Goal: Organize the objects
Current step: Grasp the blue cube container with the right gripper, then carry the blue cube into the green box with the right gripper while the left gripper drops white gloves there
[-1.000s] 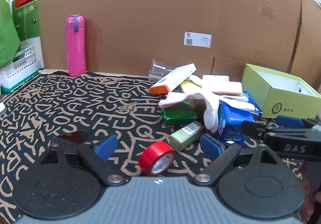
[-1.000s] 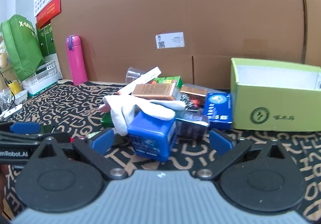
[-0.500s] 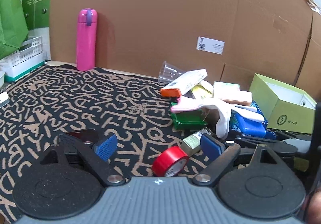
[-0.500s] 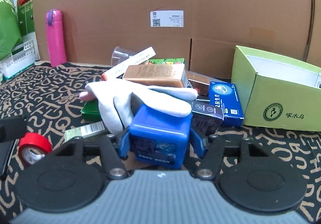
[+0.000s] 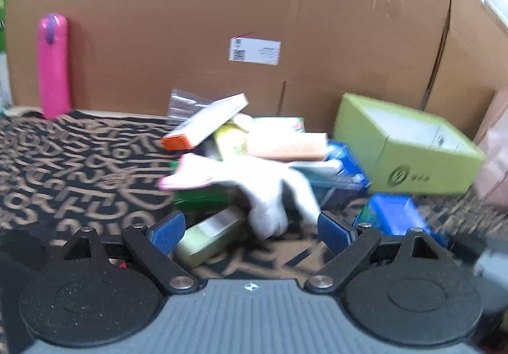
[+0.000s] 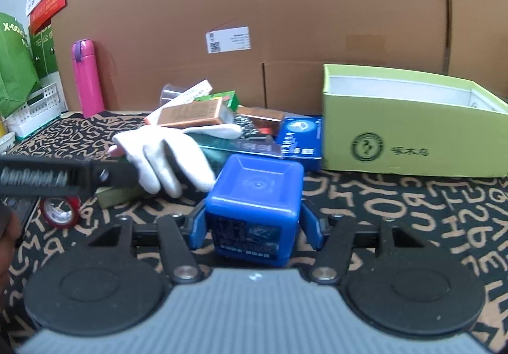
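- The blue cube-shaped box [image 6: 254, 195] sits near us, pinched between our right claw's [image 6: 254, 223] pads, just in front of the pile with the white glove [image 6: 165, 160].
- Our left claw [image 5: 250, 230] is spread, empty, before that glove.
- The green open box [image 6: 397, 131] stands far right on the tabletop [image 6: 412, 211].

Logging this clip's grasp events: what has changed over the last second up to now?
The right claw has closed on the blue cube box and pulled it out from under the white glove, toward the camera. The left claw is unchanged, open and empty. The pile and green box are unmoved.
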The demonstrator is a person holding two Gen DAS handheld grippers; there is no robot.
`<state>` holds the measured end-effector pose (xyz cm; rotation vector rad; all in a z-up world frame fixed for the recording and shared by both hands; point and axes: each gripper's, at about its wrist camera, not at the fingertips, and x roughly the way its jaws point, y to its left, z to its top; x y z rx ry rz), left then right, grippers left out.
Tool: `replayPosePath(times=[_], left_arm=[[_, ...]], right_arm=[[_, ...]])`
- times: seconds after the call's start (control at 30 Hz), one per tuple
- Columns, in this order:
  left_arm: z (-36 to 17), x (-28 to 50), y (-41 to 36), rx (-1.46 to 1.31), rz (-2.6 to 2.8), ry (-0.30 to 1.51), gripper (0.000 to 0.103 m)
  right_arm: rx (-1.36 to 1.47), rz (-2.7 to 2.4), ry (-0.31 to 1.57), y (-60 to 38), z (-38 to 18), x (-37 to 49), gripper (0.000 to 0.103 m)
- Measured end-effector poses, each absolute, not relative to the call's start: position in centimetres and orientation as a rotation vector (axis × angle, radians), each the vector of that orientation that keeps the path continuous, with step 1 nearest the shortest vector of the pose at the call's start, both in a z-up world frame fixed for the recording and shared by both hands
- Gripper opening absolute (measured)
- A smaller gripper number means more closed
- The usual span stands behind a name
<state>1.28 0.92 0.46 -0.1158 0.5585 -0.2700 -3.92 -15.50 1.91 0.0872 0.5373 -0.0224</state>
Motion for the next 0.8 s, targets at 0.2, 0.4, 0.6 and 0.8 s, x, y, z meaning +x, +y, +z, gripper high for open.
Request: replayPosePath(times=[0.2, 0.4, 0.6, 0.8], left_arm=[[1.0, 4.8, 0.2, -0.271, -0.281, 0.585, 0.095], [0.5, 6.6, -1.5, -0.229, -0.225, 0.693, 0.028], [0.4, 4.9, -1.6, -0.238, -0.236, 0.721, 0.006], [2.5, 1.6, -3.1, -0.126, -0.285, 0.669, 0.006]], right_arm=[[0.113, -0.027, 0.531, -17.4, 1.7, -4.4, 0.059], [0.147, -0.027, 0.517, -18.5, 1.7, -4.4, 0.059], [0.160, -0.043, 0.500, -19.5, 2.0, -4.8, 0.059], [0.137, -0.031, 0.482, -19.5, 2.7, -5.5, 0.059]])
